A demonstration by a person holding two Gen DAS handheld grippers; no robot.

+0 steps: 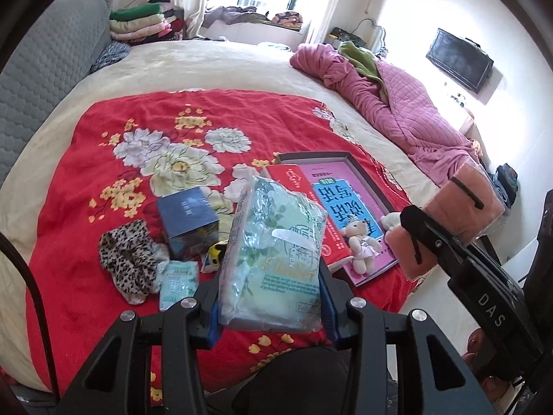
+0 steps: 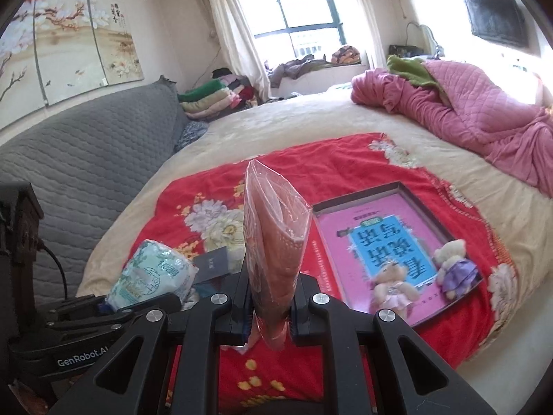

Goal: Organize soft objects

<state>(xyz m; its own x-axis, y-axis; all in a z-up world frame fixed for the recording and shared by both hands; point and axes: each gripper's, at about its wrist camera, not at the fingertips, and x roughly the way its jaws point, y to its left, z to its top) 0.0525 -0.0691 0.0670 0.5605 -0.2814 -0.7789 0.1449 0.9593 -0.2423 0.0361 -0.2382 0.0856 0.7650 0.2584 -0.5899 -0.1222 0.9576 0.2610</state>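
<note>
Left wrist view: the left gripper (image 1: 273, 297) occupies the bottom centre of the frame, its jaws set at a moderate width and clamped on a green floral tissue pack (image 1: 273, 256), which stands raised above the red floral blanket (image 1: 103, 180). At the right edge, the right gripper (image 1: 420, 228) has its jaws closed on a plastic-wrapped salmon cloth pack (image 1: 463, 207), held clear of the bed. On the blanket, at lower left, lies a leopard-print scrunchie (image 1: 126, 259); just beside it, a small green tissue packet (image 1: 178, 283). A dark blue box (image 1: 188, 221) stands right of the scrunchie, partly behind the held tissue pack. To the right of centre, a shallow dark tray (image 1: 366, 180) holds a red book (image 1: 311, 207) and a pink book with a blue title panel (image 1: 345, 204); a small plush bear in a pink dress (image 1: 361, 245) lies on the pink book. A pink quilt (image 1: 397, 103) is bundled at upper right. Right wrist view: the right gripper (image 2: 268, 306) sits at bottom centre, jaws nearly fully closed on the lower part of the salmon cloth pack (image 2: 273, 235), which stands upright. At lower left, the left gripper (image 2: 114, 306) holds the green floral tissue pack (image 2: 152, 273). The tray (image 2: 428, 207) lies right of centre; two plush bears, one in pink (image 2: 392, 287) and one in purple (image 2: 452, 263), rest on the pink book (image 2: 352, 242).
</note>
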